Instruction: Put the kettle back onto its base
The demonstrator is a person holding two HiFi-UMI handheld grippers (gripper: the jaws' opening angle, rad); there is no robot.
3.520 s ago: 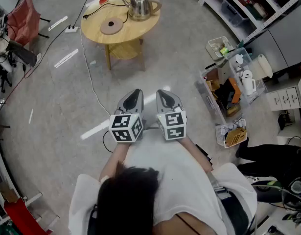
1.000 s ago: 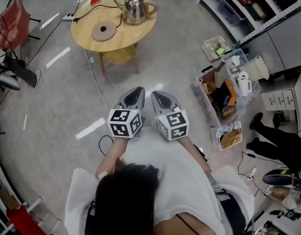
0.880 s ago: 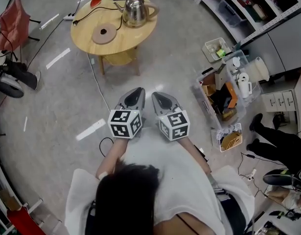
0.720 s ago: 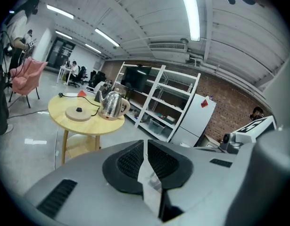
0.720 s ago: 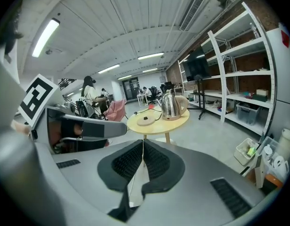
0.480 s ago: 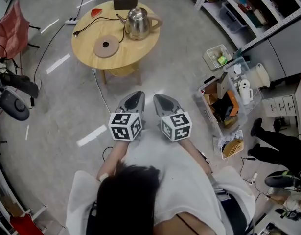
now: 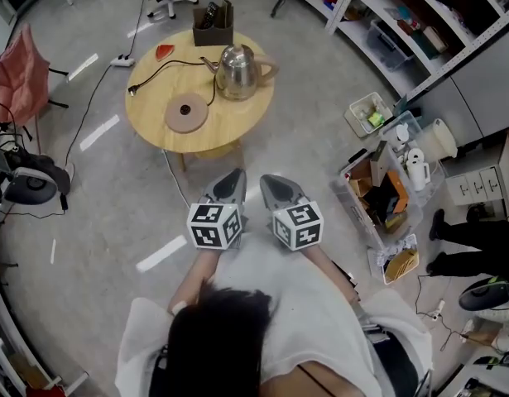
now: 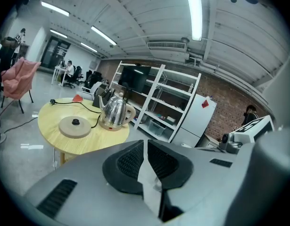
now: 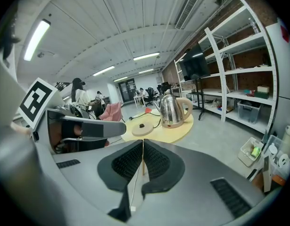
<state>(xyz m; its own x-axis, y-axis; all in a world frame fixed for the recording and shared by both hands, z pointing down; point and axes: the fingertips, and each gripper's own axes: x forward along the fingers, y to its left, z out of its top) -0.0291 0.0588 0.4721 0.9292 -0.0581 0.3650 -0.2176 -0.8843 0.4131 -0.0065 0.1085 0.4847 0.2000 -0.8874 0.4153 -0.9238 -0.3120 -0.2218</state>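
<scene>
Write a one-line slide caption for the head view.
Left hand-held gripper and right hand-held gripper, both shut, face the table; kettle stands beside its base.

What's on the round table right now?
The kettle, beside its bare base, a red item and a dark box. What the box holds is unclear.
</scene>
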